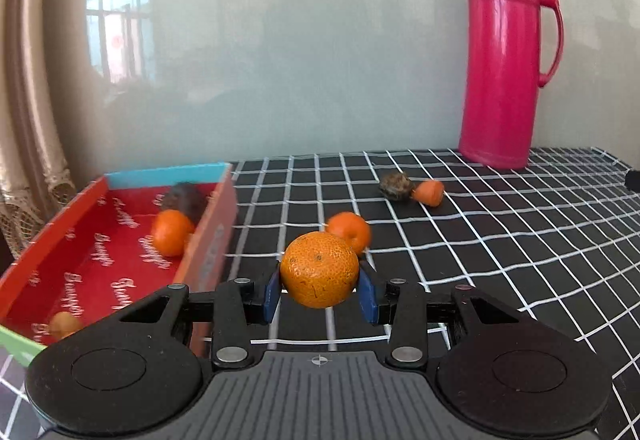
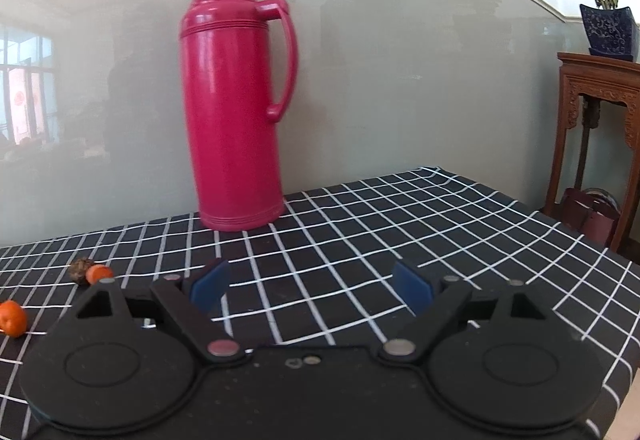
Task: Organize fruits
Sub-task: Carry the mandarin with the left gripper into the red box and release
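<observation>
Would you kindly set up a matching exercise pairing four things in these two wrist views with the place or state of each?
Things:
1. large orange
2. pink thermos
3. right gripper
4. dark fruit

Places or states:
A. open, nothing between its pads
B. inside the red box, far end
C. clamped between the left gripper pads
D. upright at the back of the checked tablecloth

Pairs: 1-C, 2-D, 3-A, 4-B
</observation>
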The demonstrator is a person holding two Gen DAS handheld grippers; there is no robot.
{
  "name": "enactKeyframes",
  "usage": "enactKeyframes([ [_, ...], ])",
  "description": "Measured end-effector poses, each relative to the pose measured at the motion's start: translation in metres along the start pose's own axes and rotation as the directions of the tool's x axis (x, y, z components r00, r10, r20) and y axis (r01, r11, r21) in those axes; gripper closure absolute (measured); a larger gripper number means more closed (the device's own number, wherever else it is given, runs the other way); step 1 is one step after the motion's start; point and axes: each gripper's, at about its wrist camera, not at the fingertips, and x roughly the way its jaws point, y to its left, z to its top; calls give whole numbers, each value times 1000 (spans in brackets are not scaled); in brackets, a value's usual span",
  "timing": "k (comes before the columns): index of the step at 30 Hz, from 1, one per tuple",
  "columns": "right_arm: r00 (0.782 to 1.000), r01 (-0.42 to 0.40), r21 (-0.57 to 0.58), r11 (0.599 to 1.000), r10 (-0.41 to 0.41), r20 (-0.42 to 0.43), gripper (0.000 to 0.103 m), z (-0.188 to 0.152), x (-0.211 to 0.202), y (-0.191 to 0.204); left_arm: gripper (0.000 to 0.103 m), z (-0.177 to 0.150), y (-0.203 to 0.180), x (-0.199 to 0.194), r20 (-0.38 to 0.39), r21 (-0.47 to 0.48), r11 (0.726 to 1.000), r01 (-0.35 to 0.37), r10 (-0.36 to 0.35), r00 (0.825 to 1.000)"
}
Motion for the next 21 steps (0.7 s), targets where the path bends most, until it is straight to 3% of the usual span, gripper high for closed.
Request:
enactKeyframes([
  [8, 999, -42, -26, 999, 42, -1, 15, 0, -9, 24, 63, 2, 32, -19, 44, -35, 998, -49, 51, 998],
  [21, 994, -112, -52, 992, 112, -2, 15, 0, -22, 62, 63, -12, 96, -30, 22, -106, 980, -167, 170, 985],
])
